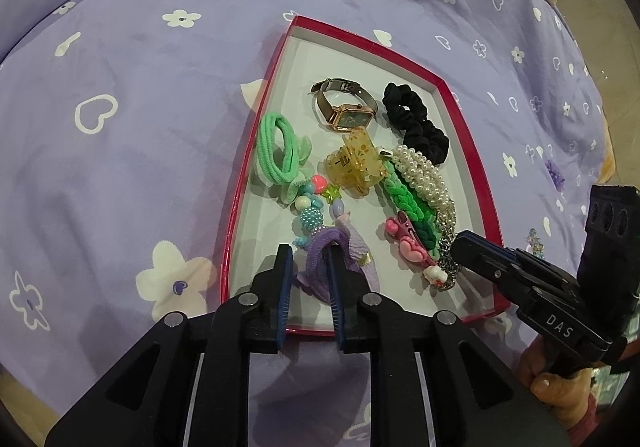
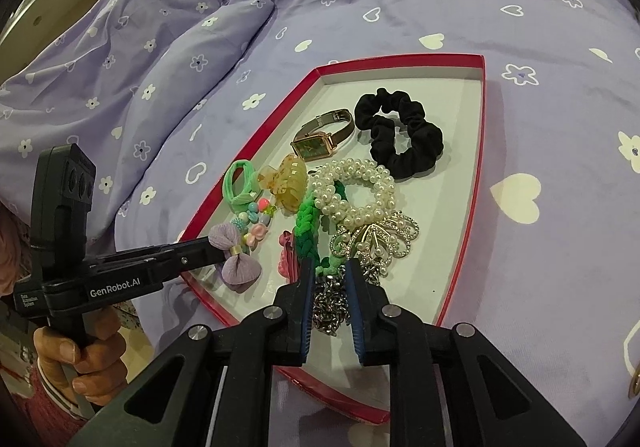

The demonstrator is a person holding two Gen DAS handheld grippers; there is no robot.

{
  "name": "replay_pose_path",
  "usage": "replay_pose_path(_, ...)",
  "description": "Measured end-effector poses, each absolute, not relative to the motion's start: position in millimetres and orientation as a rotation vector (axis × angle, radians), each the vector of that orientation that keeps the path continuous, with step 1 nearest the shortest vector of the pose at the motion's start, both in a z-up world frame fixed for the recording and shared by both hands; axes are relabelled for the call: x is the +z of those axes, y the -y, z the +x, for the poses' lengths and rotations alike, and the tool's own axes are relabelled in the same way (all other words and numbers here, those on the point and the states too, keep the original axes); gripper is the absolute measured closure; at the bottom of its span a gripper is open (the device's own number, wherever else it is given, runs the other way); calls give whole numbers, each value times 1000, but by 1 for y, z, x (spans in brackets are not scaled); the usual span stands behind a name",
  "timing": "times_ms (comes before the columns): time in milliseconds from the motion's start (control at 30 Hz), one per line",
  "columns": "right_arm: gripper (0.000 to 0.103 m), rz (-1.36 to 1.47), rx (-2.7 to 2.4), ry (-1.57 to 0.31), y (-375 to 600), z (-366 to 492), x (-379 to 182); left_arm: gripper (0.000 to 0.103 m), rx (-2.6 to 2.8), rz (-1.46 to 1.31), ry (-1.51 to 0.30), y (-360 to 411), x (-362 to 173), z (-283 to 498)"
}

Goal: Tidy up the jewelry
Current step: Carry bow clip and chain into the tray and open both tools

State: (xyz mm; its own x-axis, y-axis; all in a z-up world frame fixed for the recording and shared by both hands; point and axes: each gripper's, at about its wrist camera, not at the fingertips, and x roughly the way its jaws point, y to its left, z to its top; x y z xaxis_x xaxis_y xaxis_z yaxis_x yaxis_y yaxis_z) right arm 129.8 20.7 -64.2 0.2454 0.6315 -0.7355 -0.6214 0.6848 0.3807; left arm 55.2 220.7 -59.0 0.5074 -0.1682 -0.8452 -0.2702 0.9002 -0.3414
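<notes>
A red-rimmed white tray (image 1: 472, 151) (image 2: 400, 61) lies on the bed with jewelry in it: a watch (image 1: 348, 115), a black scrunchie (image 2: 400, 135), a pearl bracelet (image 2: 352, 191), a green braided band (image 1: 404, 203), an amber claw clip (image 1: 354, 163) and a mint hair tie (image 1: 276, 151). My left gripper (image 1: 308, 251) stands slightly open over the tray's near end. A purple bow hair tie (image 1: 340, 259) (image 2: 236, 259) lies at its tips, loose around the right finger. My right gripper (image 2: 329, 262) is slightly open, with a silver chain (image 2: 328, 303) lying between its fingers beside a rhinestone brooch (image 2: 380, 239).
A lilac sheet (image 1: 160, 87) with white flowers and hearts covers the bed. A rumpled duvet (image 2: 120, 67) rises at the left in the right wrist view. A small beaded piece (image 1: 534, 243) lies on the sheet right of the tray. A hand (image 2: 92, 359) holds each gripper handle.
</notes>
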Motion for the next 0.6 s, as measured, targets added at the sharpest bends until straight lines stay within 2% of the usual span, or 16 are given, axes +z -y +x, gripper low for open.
replay_pose_path(367,65,47,850,-983,-10,128,-53,69,67,-456,-1045,-217,-54,52)
replay_pose_path(500,61,63,848,-958,-3,126,-43,58,66,-435,-1041,-213,-51,51)
replay_pose_path(600,59,72,844,-938,2,123,-36,56,75,-404,-1043,-210,-48,50)
